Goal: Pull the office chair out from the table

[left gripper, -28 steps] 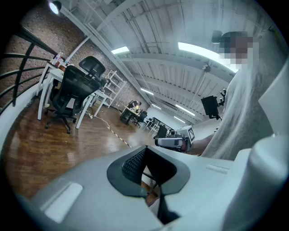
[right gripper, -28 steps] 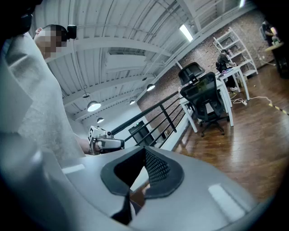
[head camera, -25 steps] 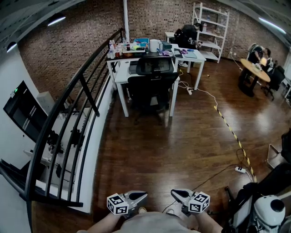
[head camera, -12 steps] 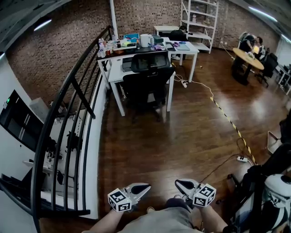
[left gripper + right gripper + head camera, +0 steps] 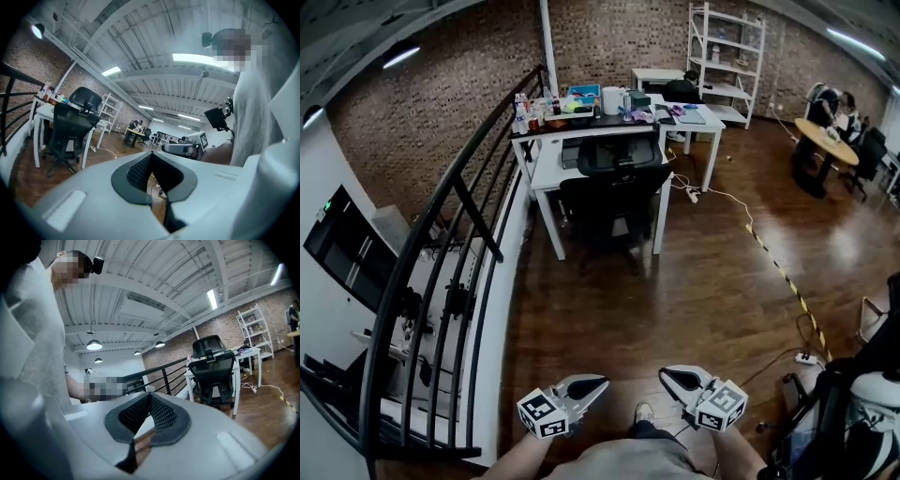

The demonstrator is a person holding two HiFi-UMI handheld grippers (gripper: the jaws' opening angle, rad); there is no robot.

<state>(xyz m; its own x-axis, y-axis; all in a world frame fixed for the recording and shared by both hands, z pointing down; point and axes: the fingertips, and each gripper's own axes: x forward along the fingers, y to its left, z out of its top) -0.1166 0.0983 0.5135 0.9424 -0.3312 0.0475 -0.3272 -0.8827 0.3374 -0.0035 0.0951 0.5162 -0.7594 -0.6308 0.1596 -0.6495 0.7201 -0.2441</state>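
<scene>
Near the person, the left gripper [image 5: 596,382] and the right gripper [image 5: 668,375] both have their jaws together, with nothing between them. The office chair [image 5: 614,187] stands upright, its backrest turned to the grippers and its seat pushed under the white table [image 5: 546,169]. It is far ahead across the wooden floor [image 5: 675,300], well apart from both grippers.

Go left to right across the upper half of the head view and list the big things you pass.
Black railing → office chair → white shelf unit → round wooden table.
</scene>
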